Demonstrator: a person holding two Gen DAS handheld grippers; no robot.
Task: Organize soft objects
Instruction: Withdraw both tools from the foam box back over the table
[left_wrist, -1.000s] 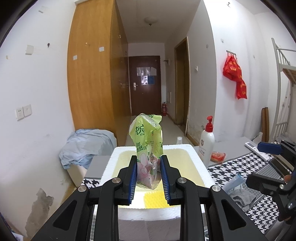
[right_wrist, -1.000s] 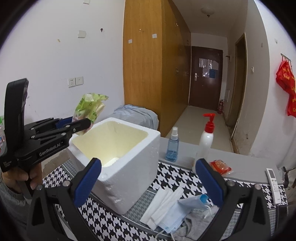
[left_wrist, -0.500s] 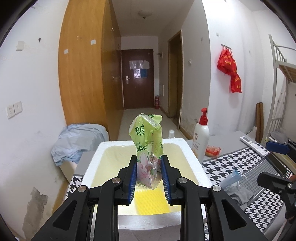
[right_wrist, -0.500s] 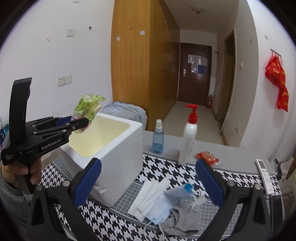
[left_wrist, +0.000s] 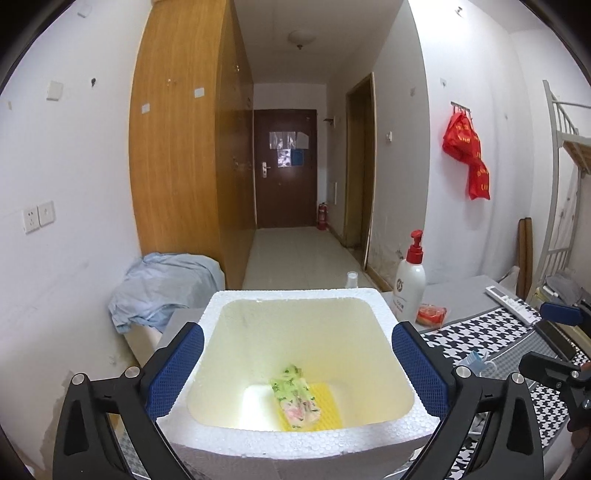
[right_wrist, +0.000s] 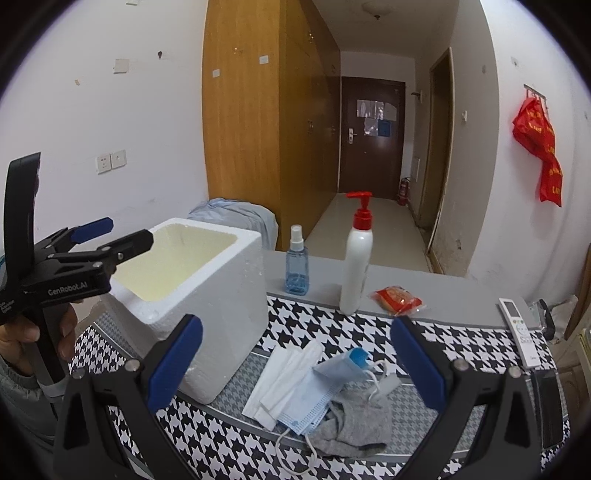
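A green tissue packet (left_wrist: 295, 397) lies on a yellow sponge (left_wrist: 327, 404) at the bottom of the white foam box (left_wrist: 295, 295). My left gripper (left_wrist: 297, 363) is open and empty above the box's near rim; it also shows in the right wrist view (right_wrist: 110, 230). My right gripper (right_wrist: 295, 362) is open and empty above a pile of white masks (right_wrist: 284, 376), a blue mask (right_wrist: 314, 402) and a grey cloth (right_wrist: 354, 421) on the houndstooth mat (right_wrist: 332, 325). The foam box (right_wrist: 207, 291) stands left of the pile.
A blue spray bottle (right_wrist: 296, 262), a white pump bottle (right_wrist: 356, 258) and a red snack packet (right_wrist: 397, 298) stand along the grey table's far edge. A white remote (right_wrist: 519, 330) lies at the right. A blue-covered bundle (left_wrist: 166, 284) sits left of the box.
My left gripper has opened and let go of the green tissue packet, which dropped into the foam box onto the yellow sponge. My right gripper stayed open and dipped slightly toward the masks.
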